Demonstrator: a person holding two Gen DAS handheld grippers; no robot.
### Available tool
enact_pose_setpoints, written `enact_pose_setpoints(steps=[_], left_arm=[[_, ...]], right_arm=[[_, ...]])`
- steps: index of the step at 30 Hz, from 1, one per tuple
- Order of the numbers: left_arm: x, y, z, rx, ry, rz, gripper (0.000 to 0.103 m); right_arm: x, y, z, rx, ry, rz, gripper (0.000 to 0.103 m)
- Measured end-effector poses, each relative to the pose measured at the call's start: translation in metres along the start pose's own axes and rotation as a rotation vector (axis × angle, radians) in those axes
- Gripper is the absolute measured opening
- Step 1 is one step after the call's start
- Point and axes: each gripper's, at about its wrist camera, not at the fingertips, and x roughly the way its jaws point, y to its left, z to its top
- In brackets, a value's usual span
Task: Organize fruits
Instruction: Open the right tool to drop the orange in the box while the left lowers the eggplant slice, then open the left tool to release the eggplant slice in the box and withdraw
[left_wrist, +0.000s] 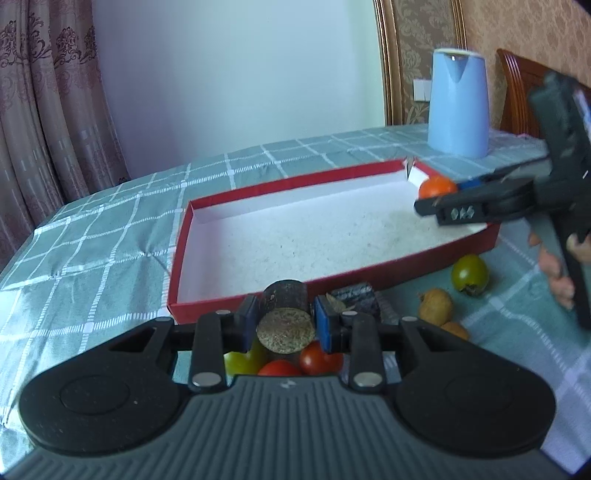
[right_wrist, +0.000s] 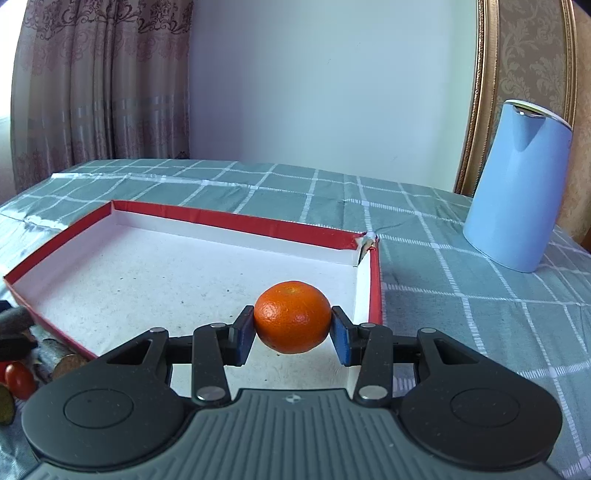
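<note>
Left tongs (left_wrist: 284, 325): closed on a short dark cylinder (left_wrist: 286, 319) with a speckled cork-like end face; blue pads are pressed against both its sides. What the cylinder is cannot be told.
Right tongs (right_wrist: 292, 330): closed on an orange (right_wrist: 292, 316), held by blue pads at 3 and 9 o'clock of the fruit, above the near right corner of the box.
Hand (left_wrist: 554, 266): fingers are seen around the right tongs' grip, at 3 o'clock in the left view.
Box (right_wrist: 236, 220): one shallow red tray with a white floor; no fruit lies on the floor that is seen. Its far right corner is torn open.
Fruit outside the box: grouped by the near rim, at 6 o'clock of the box in the left view.
Tomatoes (left_wrist: 319, 358): two red ones, just under the cylinder.
Green fruit: one with a dried calyx (left_wrist: 470, 275) at 3 o'clock of the cylinder; one yellow-green (left_wrist: 242, 362) at 7 o'clock of it.
Tan fruit (left_wrist: 436, 306): two small ones, near the calyx fruit.
Dark block (left_wrist: 356, 299): one, just right of the cylinder; its kind cannot be told.
Surface: a table under a teal cloth (right_wrist: 461, 288) checked with white lines, creased in places.
Jug (right_wrist: 517, 184): one, pale blue, at 2 o'clock of the box.
Room: a plain pale wall, patterned curtains (right_wrist: 92, 85) at 10 o'clock, gold-framed damask panelling (right_wrist: 524, 48) at 2 o'clock, one wooden chair back (left_wrist: 517, 92).
</note>
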Motion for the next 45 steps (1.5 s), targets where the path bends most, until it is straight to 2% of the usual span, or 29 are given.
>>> enact_pose_setpoints(steps=[5,7,9,11,13,18,24,26,28,31,39,45], left_arm=[[-0.003,0.007,0.019,-0.029,-0.037,-0.005,0.029],[0.006,0.008,0.029,-0.033,-0.044,0.016,0.029],[0.020,0.009,0.037,-0.036,-0.045,0.051,0.029],[0.037,0.013,0.042,-0.068,-0.024,0.056,0.029],[0.055,0.017,0.045,-0.095,0.009,0.063,0.029],[0.085,0.017,0.046,-0.085,0.061,0.106,0.029],[0.096,0.018,0.048,-0.084,0.041,0.128,0.031],[0.100,0.021,0.049,-0.104,0.051,0.139,0.038],[0.101,0.026,0.049,-0.138,0.055,0.124,0.058],[0.095,0.033,0.047,-0.179,0.029,0.133,0.073],[0.080,0.044,0.042,-0.237,-0.027,0.126,0.081],[0.051,0.046,0.029,-0.240,-0.098,0.186,0.087]], right_arm=[[0.006,0.000,0.001,0.010,0.019,0.005,0.042],[0.009,0.000,0.003,0.004,0.034,0.035,0.043],[0.008,0.000,0.004,0.006,0.028,0.027,0.049],[0.005,0.000,0.004,0.001,0.001,0.006,0.068],[0.001,-0.002,0.004,0.011,-0.027,-0.007,0.076],[0.005,-0.007,0.003,0.035,-0.013,0.000,0.076],[0.009,-0.015,0.001,0.087,0.005,0.023,0.076],[0.009,-0.017,0.001,0.103,0.002,0.033,0.076],[0.009,-0.018,0.001,0.110,0.002,0.037,0.078],[0.009,-0.018,0.000,0.112,-0.004,0.046,0.080],[0.006,-0.021,-0.001,0.138,-0.018,0.058,0.080],[-0.002,-0.026,-0.002,0.162,-0.056,0.064,0.081]])
